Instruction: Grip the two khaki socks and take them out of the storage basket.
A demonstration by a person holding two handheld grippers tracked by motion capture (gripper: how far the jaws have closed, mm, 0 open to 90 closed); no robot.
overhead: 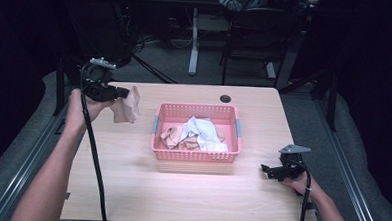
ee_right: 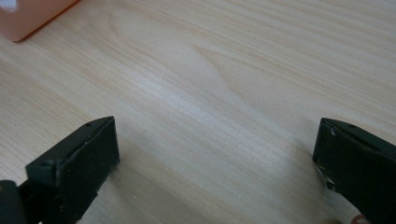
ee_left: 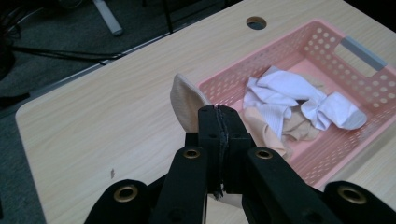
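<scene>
Raised left gripper pinches a beige sock above the table.

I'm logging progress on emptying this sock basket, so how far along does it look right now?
Nothing lies out on the table yet, so no sock looks finished. In hand: the left gripper is shut on a beige sock, held up left of the pink basket. The right gripper sits open, low over bare wood. Left: white socks and beige socks in the basket.

No text, label, brand, number or sign can be read anywhere: not on the pink basket, the socks, the bench or either hand-held gripper.
</scene>
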